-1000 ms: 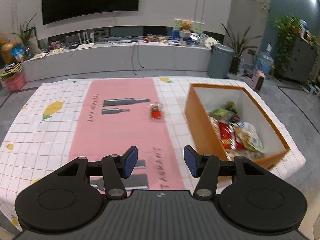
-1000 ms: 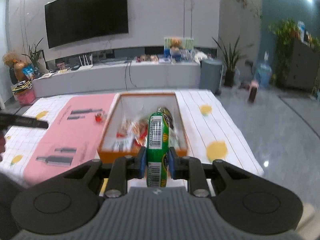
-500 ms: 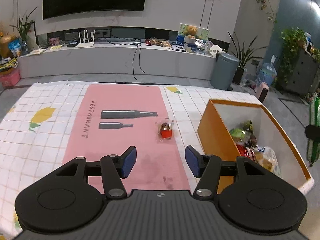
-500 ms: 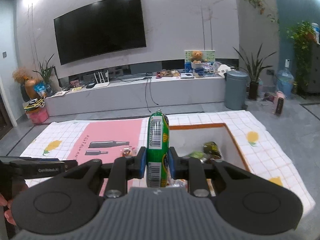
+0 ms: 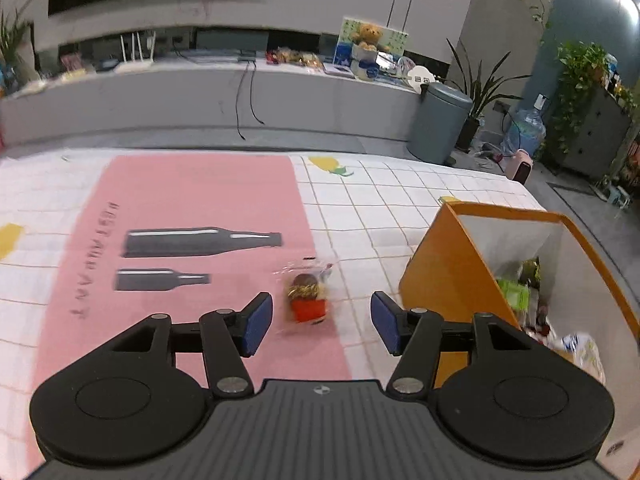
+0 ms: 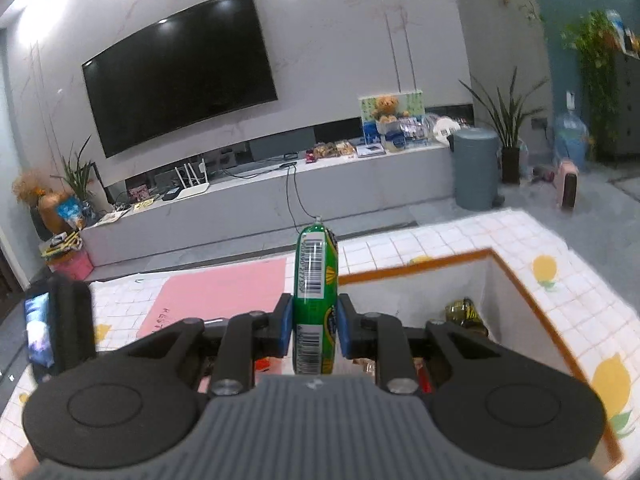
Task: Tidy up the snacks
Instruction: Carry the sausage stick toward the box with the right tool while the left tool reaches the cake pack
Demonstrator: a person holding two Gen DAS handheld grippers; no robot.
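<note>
A small clear-wrapped snack (image 5: pixel 307 295) with a red base and brown top lies on the pink mat (image 5: pixel 192 216). My left gripper (image 5: pixel 321 327) is open, its blue pads on either side of the snack and just short of it. The orange box (image 5: pixel 444 268) with white inside holds several snack packs and stands to the right. My right gripper (image 6: pixel 312 330) is shut on a green sausage-shaped snack pack (image 6: pixel 315 296), held upright over the near end of the orange box (image 6: pixel 532 300).
The table wears a white checked cloth (image 5: pixel 400 200) with lemon prints. The left gripper's body (image 6: pixel 56 320) shows at the left of the right wrist view. Behind the table are a grey TV bench (image 6: pixel 280 196), a TV and a grey bin (image 5: pixel 438 122).
My left gripper has moved forward, so the wrapped snack now lies between its open pads. My right gripper has moved over the box with the green pack still in it.
</note>
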